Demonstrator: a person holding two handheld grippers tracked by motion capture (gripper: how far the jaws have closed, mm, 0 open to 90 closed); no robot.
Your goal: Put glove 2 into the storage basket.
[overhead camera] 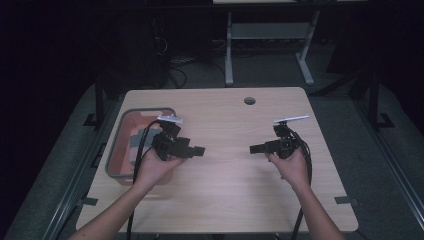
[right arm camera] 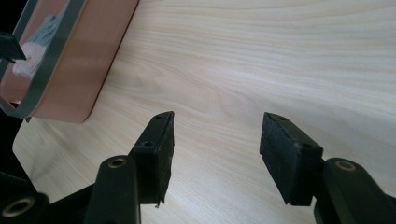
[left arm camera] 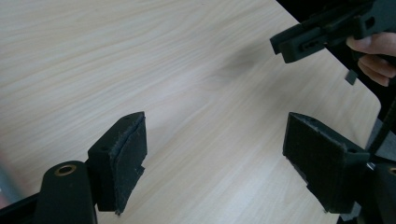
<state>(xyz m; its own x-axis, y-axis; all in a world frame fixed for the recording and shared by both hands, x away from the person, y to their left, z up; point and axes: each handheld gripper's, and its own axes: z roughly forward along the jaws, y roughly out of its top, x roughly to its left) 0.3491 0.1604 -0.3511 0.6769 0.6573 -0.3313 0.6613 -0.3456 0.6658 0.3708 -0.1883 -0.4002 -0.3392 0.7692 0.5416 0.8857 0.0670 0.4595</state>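
Over the middle of the light wooden table (overhead camera: 225, 195) a person's two hands hold the grippers level, tips facing each other with a gap between. My left gripper (overhead camera: 199, 151) points right and is open; in the left gripper view its jaws (left arm camera: 215, 135) stand wide over bare wood with nothing between them. My right gripper (overhead camera: 253, 149) points left and is open too. Its jaws (right arm camera: 217, 135) are also empty above the tabletop. The right gripper's tip (left arm camera: 299, 42) and the fingers holding it show far off in the left gripper view.
An orange bin with a grey rim (overhead camera: 116, 135) sits at the table's left edge, behind the left hand. Pale grey items lie inside the bin (right arm camera: 70, 70). A round cable hole (overhead camera: 249, 100) marks the far side. A white desk frame (overhead camera: 229, 50) stands beyond the table.
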